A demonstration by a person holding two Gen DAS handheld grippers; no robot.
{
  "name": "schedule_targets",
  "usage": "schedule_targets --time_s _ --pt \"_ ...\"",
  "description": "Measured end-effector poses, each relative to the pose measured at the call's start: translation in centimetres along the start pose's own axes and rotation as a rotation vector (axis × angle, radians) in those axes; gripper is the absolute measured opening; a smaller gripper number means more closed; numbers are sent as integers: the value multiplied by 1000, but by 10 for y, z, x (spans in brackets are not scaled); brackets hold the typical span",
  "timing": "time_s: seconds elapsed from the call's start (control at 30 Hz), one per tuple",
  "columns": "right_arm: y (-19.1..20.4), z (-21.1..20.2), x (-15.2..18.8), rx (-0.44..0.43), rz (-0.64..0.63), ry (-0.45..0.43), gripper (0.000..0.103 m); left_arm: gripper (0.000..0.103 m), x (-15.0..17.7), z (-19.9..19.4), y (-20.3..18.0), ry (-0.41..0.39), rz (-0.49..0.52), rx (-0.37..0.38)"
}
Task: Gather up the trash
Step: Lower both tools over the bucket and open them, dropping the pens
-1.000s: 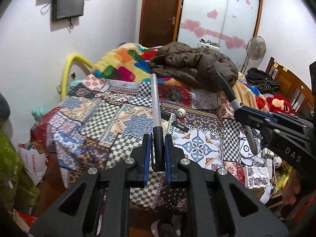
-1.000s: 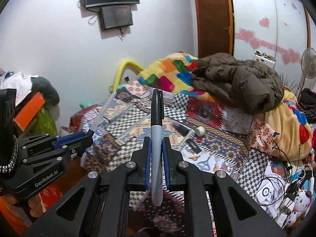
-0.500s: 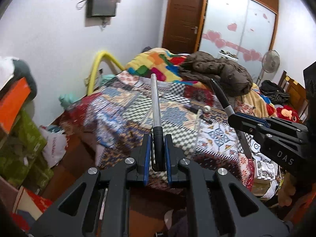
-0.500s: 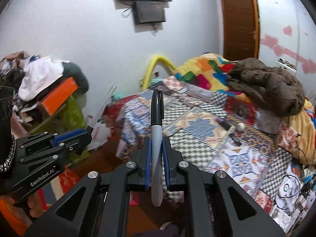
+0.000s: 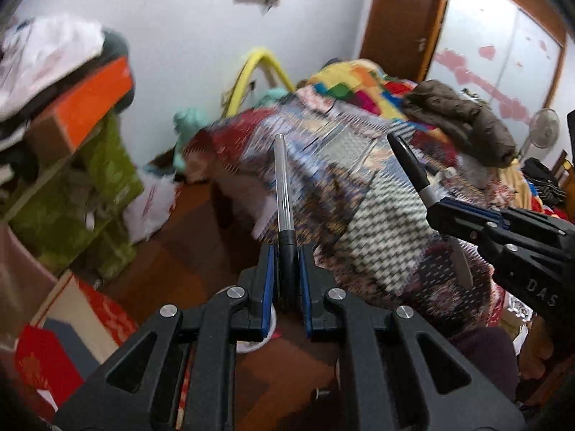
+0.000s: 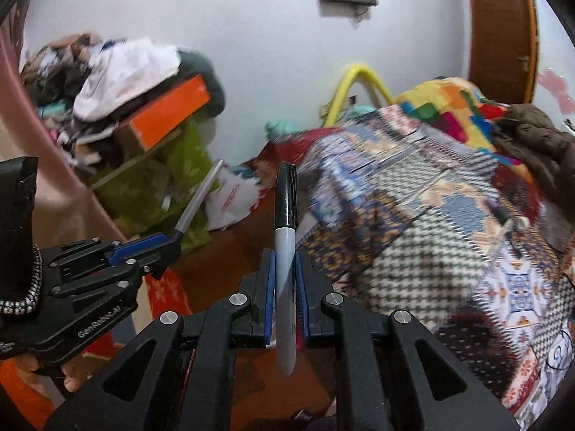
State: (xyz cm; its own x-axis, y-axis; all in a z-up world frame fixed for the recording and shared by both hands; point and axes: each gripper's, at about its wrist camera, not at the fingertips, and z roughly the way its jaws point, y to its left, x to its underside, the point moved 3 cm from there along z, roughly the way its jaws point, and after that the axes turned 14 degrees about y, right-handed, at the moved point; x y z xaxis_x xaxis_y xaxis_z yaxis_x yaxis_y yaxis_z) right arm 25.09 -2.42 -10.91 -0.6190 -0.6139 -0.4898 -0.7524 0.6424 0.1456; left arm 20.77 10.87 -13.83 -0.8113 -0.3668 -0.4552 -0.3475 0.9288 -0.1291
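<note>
Two grippers hang off the bed's [image 5: 377, 212] corner, each clamped on something. The left gripper [image 5: 287, 276] pinches a clear pen [image 5: 282, 183]; the right gripper [image 6: 285, 287] pinches a grey marker [image 6: 285, 251]. Only the left view shows the fan [image 5: 544, 133] beyond the bed.

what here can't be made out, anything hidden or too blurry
- Left wrist view: bedspread pattern smeared by motion blur.
- Left wrist view: white round object on the floor, mostly hidden behind the left gripper.
- Right wrist view: small items on the bed, too blurred to identify.
- No trash bin visible in either view.
</note>
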Motion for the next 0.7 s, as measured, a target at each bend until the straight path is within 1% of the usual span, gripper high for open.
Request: schedule_targets --time_s 0.17,0.27,0.4,0.47,0.6,0.7 --pt "25 44 1 -28 -44 98 10 12 23 48 38 113 -78 -18" --pt "36 75 4 -47 -64 170 10 12 38 80 57 192 -141 9" --pt "46 120 11 -75 -85 278 11 12 56 120 76 287 -195 -5" --pt "48 141 15 -82 -86 330 11 12 65 140 84 338 -213 -16" --pt "49 188 25 -100 -75 445 11 12 78 170 94 409 -223 -30" --pt "50 213 29 -103 -67 500 11 12 84 191 99 456 -222 -38"
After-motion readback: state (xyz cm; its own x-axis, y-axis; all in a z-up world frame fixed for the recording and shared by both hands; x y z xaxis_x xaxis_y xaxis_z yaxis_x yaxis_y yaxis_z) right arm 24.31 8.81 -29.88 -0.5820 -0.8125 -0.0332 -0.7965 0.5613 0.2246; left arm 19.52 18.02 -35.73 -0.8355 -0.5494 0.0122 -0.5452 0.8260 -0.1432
